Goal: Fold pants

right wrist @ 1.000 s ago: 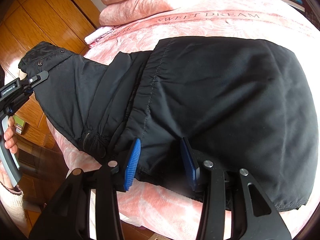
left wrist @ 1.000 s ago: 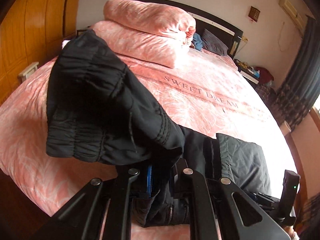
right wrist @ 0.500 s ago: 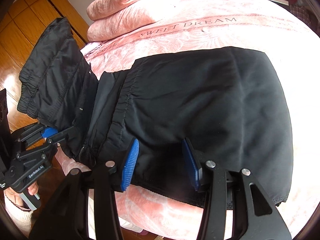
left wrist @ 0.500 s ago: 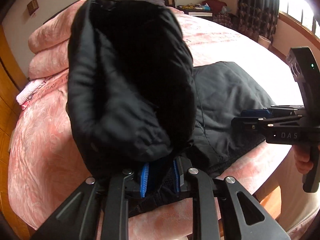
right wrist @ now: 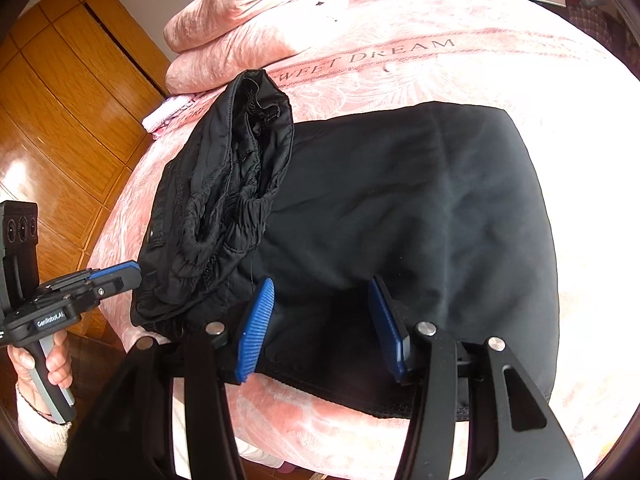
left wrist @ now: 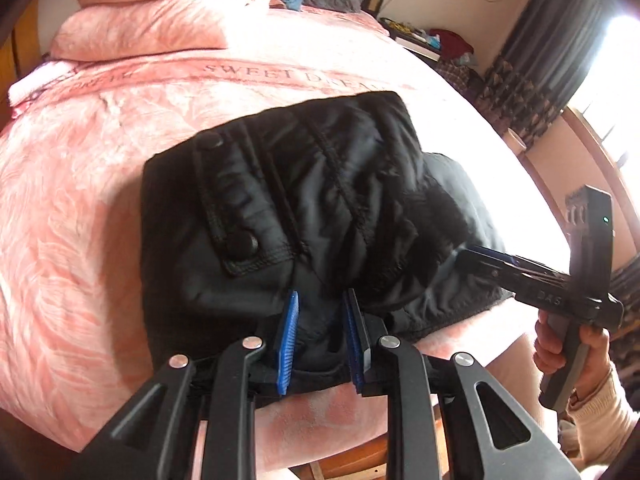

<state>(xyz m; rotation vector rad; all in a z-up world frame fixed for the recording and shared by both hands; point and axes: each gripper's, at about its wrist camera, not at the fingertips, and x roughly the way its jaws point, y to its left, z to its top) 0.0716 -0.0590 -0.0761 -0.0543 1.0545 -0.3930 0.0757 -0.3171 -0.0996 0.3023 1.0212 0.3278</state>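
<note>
The black pants (right wrist: 420, 216) lie on the pink bed near its front edge. Their waistband end (right wrist: 224, 200) is folded over onto the left part; in the left wrist view it shows as a bunched top layer with snaps (left wrist: 304, 200). My left gripper (left wrist: 322, 316) has its blue pads apart, with black fabric lying between them and no grip. It also shows in the right wrist view (right wrist: 112, 276). My right gripper (right wrist: 320, 320) is open over the pants' near edge. It shows at the right of the left wrist view (left wrist: 488, 256).
The pink bedspread (left wrist: 80, 200) reads "SWEET DREAM". Folded pink quilts (right wrist: 248, 28) are stacked at the head of the bed. A wooden wardrobe (right wrist: 60, 100) stands on the left. A bedside table and curtains (left wrist: 532, 80) are at the right. The bed's front edge is just below both grippers.
My left gripper carried the waistband end over and down onto the pants, then opened its jaws. My right gripper opened wider and stayed at the near edge.
</note>
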